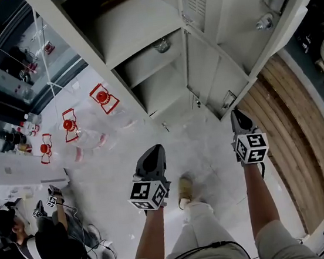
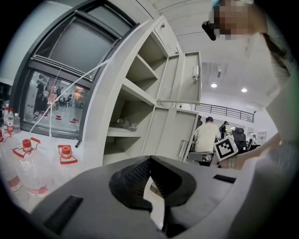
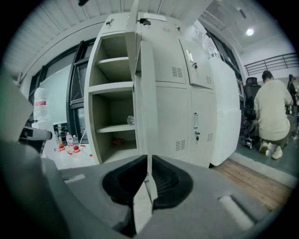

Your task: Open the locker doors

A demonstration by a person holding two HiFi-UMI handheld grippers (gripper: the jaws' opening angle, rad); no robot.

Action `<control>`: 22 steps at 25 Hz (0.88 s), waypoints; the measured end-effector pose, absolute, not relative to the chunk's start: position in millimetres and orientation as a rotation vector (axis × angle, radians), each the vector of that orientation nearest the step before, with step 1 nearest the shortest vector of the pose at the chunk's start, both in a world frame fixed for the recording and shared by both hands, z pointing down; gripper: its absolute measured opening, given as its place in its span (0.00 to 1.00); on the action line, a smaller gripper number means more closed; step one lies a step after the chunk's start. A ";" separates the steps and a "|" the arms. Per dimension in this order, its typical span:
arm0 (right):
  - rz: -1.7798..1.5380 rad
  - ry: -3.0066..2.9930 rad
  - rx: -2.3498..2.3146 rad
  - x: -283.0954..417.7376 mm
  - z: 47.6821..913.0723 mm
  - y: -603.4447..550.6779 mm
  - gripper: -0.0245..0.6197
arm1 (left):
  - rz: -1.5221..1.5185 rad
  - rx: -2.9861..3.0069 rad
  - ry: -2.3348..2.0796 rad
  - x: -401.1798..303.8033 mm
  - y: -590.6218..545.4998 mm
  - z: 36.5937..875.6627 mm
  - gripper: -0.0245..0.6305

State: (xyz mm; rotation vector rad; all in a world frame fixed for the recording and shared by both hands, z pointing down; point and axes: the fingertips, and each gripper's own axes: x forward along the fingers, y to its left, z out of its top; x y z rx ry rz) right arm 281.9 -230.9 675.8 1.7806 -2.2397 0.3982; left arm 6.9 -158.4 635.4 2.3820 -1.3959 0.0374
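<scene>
With right gripper (image 3: 147, 161) pinched narrow on the edge of the pale grey metal locker door (image 3: 147, 112), ajar beside the open shelves (image 3: 112, 128), pull along the hinge arc; keep closed, empty left gripper (image 2: 150, 161) clear.

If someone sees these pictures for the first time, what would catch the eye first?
The tall pale locker, standing open, fills the top of the head view. The right hand-held gripper is shut on the edge of its lower door, and red-capped bottles stand to the locker's left.

Dark-grey left gripper (image 1: 155, 150), pale trousers (image 1: 202, 230)
</scene>
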 end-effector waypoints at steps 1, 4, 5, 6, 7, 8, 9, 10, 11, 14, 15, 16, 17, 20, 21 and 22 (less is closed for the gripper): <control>0.408 -2.236 1.794 283.8 674.9 -229.9 0.08 | 0.036 2.382 -1.399 6.1 -158.4 635.2 0.04; 0.445 -2.233 1.822 285.4 671.5 -220.4 0.08 | 0.030 2.381 -1.409 2.7 -156.2 631.8 0.04; 0.455 -2.235 1.822 284.2 671.3 -216.4 0.08 | 0.028 2.383 -1.411 2.0 -155.3 630.3 0.04; 0.463 -2.239 1.816 282.3 671.7 -212.5 0.06 | 0.027 2.384 -1.414 1.5 -154.5 628.8 0.04; 0.470 -2.244 1.806 279.8 672.0 -208.7 0.05 | 0.025 2.385 -1.417 1.2 -153.7 627.2 0.04; 0.475 -2.252 1.793 276.8 671.8 -204.8 0.04 | 0.022 2.385 -1.421 0.7 -152.6 625.3 0.04; 0.477 -2.263 1.776 273.1 670.7 -200.9 0.04 | 0.018 2.385 -1.427 -0.2 -151.2 623.3 0.04; 0.479 -2.277 1.759 268.9 668.6 -197.0 0.04 | 0.014 2.384 -1.433 -1.6 -149.5 621.2 0.04; 0.479 -2.295 1.742 264.0 665.6 -193.2 0.04 | 0.010 2.383 -1.440 -3.4 -147.6 618.9 0.04; 0.466 -2.363 1.680 245.9 651.5 -182.7 0.04 | 0.000 2.381 -1.464 -10.2 -141.4 610.2 0.04; 0.459 -2.387 1.659 239.7 645.0 -179.1 0.04 | -0.004 2.380 -1.472 -12.1 -138.4 606.5 0.04; 0.451 -2.410 1.638 233.6 637.4 -175.2 0.04 | -0.007 2.378 -1.480 -13.8 -135.1 602.2 0.04; 0.442 -2.434 1.619 227.5 628.8 -171.4 0.04 | -0.010 2.378 -1.487 -15.3 -131.5 597.4 0.04; 0.411 -2.510 1.566 207.4 599.4 -159.6 0.04 | -0.022 2.378 -1.510 -22.2 -120.7 580.3 0.04; 0.399 -2.535 1.548 200.5 589.2 -155.4 0.04 | -0.027 2.377 -1.519 -25.4 -116.6 574.1 0.04; 0.386 -2.560 1.532 193.8 579.1 -151.2 0.04 | -0.033 2.376 -1.528 -28.7 -112.4 567.9 0.04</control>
